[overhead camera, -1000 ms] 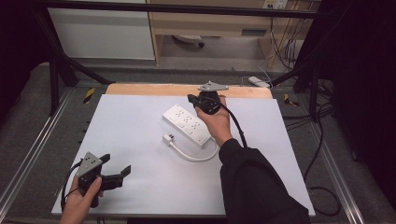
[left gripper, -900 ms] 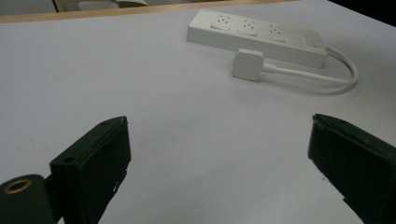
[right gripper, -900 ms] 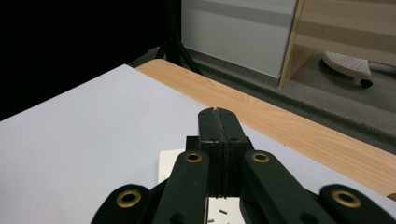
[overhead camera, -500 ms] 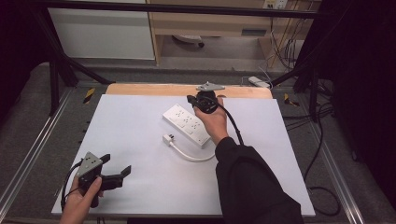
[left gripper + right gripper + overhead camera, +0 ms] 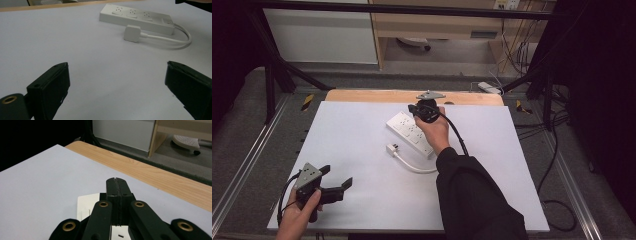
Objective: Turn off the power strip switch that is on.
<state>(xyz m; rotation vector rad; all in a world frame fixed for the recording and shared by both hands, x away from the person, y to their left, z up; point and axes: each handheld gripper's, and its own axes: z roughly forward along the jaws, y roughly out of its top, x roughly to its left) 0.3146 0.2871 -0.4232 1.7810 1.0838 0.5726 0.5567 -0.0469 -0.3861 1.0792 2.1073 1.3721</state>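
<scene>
A white power strip (image 5: pixel 408 130) lies slantwise on the white tabletop (image 5: pixel 352 130). Its short cable (image 5: pixel 412 167) loops back to the white plug (image 5: pixel 391 148), which rests beside the strip. My right gripper (image 5: pixel 413 108) hovers over the strip's far end, jaws pressed together with nothing between them. In the right gripper view the shut tips (image 5: pixel 116 180) point toward the wooden edge, with the strip (image 5: pixel 86 206) just below. My left gripper (image 5: pixel 336 176) rests at the near left, wide open and empty. In the left gripper view (image 5: pixel 117 65) it faces the plug (image 5: pixel 131 33) and strip (image 5: pixel 136 17).
A wooden strip (image 5: pixel 377 95) borders the table's far side, and metal frame rails (image 5: pixel 249 160) run along the left and right. Beyond the table are a white cabinet (image 5: pixel 319 30), a wooden shelf (image 5: pixel 437 25), loose cables (image 5: pixel 557 150) and another small white block (image 5: pixel 488 87) on the floor.
The right hand has sunk a little toward the far end of the power strip, jaws still shut. The left gripper has stayed in place.
</scene>
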